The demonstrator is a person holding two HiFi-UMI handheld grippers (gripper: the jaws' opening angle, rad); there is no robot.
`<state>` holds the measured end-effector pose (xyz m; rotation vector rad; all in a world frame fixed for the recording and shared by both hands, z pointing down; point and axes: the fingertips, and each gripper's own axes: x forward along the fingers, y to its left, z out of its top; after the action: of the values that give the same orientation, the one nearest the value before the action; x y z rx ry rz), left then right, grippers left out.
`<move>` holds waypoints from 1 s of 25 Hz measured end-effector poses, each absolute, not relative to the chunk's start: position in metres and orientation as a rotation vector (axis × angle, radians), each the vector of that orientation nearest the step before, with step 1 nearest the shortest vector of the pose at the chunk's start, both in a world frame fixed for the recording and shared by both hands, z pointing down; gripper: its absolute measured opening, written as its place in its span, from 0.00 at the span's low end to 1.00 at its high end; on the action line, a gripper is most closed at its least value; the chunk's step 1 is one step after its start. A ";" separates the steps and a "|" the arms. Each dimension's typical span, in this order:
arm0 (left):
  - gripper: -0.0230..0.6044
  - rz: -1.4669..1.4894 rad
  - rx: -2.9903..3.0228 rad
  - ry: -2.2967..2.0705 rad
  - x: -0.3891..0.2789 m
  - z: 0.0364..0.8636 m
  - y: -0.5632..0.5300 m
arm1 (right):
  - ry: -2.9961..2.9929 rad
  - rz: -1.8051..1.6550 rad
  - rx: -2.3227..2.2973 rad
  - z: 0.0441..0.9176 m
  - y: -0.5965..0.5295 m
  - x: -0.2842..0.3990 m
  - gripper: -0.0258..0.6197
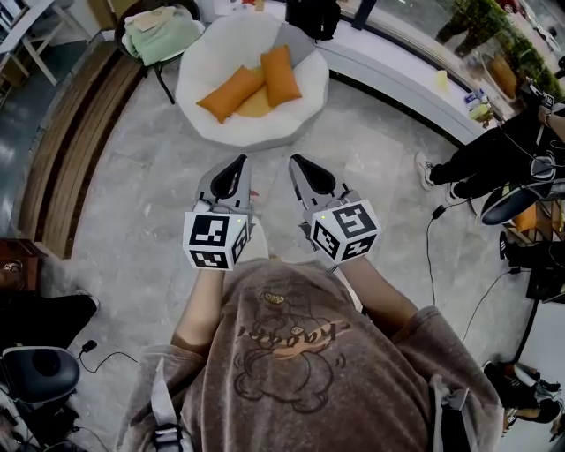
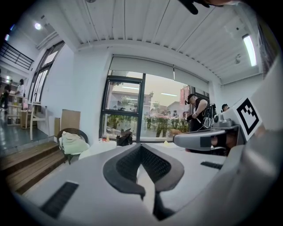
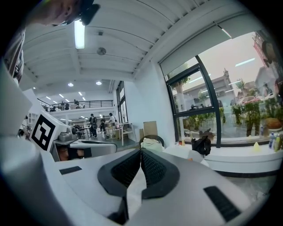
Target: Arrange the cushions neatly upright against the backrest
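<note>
- Lying on the seat of a white round padded armchair (image 1: 203, 66) in the upper middle of the head view, two orange oblong fabric cushions (image 1: 231, 92) (image 1: 281, 75) spread apart like a V. A pale yellow cushion (image 1: 256, 104) shows between them.
- None of the three stands upright against the backrest.
- The left gripper (image 1: 237, 161) and right gripper (image 1: 298, 162) hover side by side at frame centre, over the grey stone floor (image 1: 132, 203). They are well short of the armchair, and their tips point toward it.
- Each gripper view shows its ribbed dark pads pressed together with nothing between them, so both tools are clenched and empty.
- Bare forearms (image 1: 196, 309) reach forward from the sleeves of a brown printed sweatshirt (image 1: 300, 371). They run roughly parallel, with the elbows bent near the body at the lower frame.
- Black-and-white square markers cover the cube on each gripper; they carry patterns, not words.
- The sweatshirt bears a cartoon bear print with orange lettering too warped to read.
- Further out, a dark wicker chair (image 1: 163, 75) holding a pale green bundle (image 1: 159, 33) stands at upper left beside wooden steps (image 1: 71, 141).
- A black bag (image 1: 313, 16) sits at the top edge.
- A person in black clothes (image 1: 494, 154) is at the right edge.
</note>
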<state>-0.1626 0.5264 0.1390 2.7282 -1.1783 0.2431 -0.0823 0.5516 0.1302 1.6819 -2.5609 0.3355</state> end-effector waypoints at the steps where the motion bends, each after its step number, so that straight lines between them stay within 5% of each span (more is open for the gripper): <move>1: 0.04 0.245 2.727 -1.176 -0.162 0.139 0.522 | -2.559 0.342 1.685 0.131 0.547 -0.081 0.07; 25: 0.04 0.317 2.729 -1.082 -0.154 0.151 0.352 | -2.523 0.433 1.675 0.146 0.382 -0.088 0.07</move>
<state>-0.1544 0.3519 0.1507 2.7290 -1.0816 0.3175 -0.0881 0.3821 0.1460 1.6747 -2.5228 0.4325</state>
